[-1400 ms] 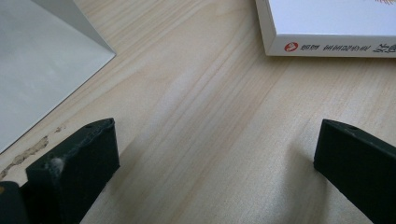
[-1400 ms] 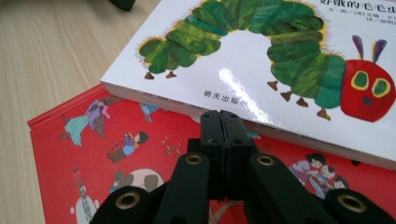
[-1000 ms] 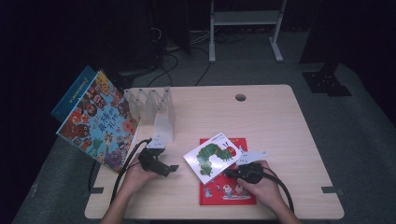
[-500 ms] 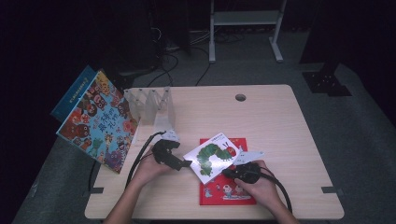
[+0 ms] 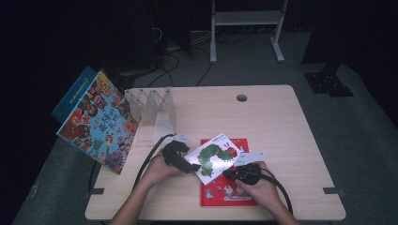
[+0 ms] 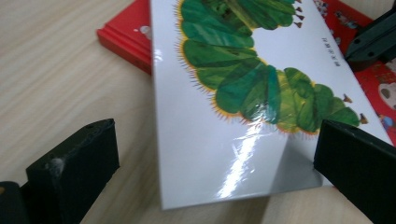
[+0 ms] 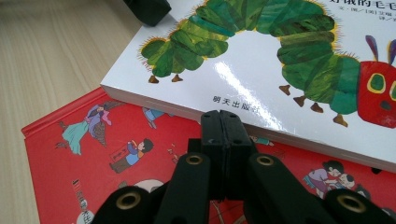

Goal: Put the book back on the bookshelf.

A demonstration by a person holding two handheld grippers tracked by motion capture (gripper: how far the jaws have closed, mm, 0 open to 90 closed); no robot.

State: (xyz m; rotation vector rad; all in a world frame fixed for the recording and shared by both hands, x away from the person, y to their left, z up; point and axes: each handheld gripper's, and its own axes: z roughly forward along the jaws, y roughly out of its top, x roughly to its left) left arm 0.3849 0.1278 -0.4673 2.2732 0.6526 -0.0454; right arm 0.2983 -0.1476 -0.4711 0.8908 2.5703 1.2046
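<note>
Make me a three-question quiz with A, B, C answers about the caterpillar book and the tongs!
1. Where does the caterpillar book lie?
A. partly on the red book
B. in the clear rack
C. on the floor

2. What colour is the caterpillar's body?
A. blue
B. green
C. pink

3. How are the left tongs?
A. shut tight
B. open around the book's corner
C. holding a cup

Answers: 1 A, its edge overlaps the red cover in the right gripper view; 2 B, green segments show on the white cover; 3 B, the jaws stand wide apart on either side of the corner.
</note>
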